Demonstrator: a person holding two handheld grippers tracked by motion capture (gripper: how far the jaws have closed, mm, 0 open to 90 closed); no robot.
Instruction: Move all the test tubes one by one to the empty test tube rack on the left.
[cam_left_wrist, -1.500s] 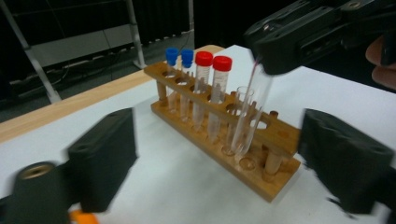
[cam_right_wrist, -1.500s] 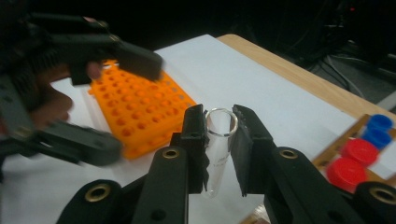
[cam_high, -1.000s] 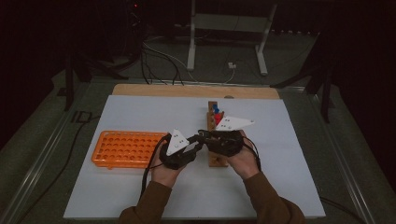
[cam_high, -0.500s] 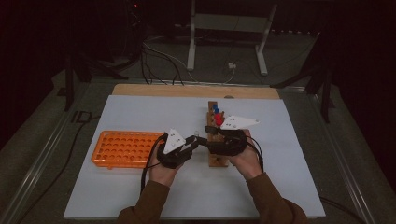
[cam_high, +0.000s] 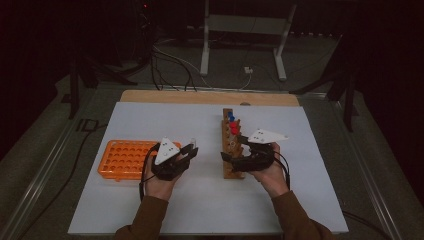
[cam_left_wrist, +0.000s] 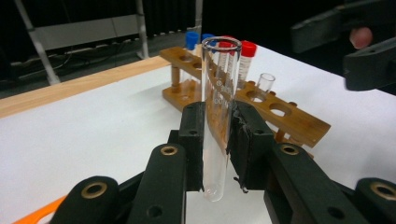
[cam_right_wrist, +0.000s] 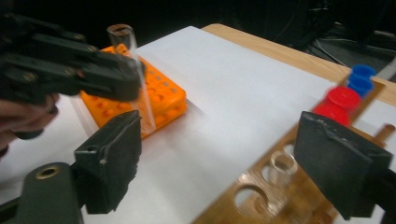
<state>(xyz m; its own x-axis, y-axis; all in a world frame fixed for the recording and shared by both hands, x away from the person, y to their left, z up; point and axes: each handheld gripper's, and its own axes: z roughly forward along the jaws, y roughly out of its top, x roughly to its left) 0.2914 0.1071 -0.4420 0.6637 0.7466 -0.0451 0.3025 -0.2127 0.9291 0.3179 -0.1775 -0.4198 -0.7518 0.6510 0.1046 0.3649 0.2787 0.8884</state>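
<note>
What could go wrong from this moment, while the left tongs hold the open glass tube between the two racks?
1. The glass tube is pinched low on its length by the left tongs, so it may tilt or slip and break.
2. It has no cap, so its bare rim could chip against the orange rack.
3. The right tongs, whose jaws have just been opening with nothing between them, hang over the wooden rack and could knock the small tube standing there.

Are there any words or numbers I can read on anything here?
Glass test tube held in the left claw: pale printed marks run down the glass, too faint and blurred to read.
Wooden rack, orange rack, red caps and blue caps: no writing that I can see.
</note>
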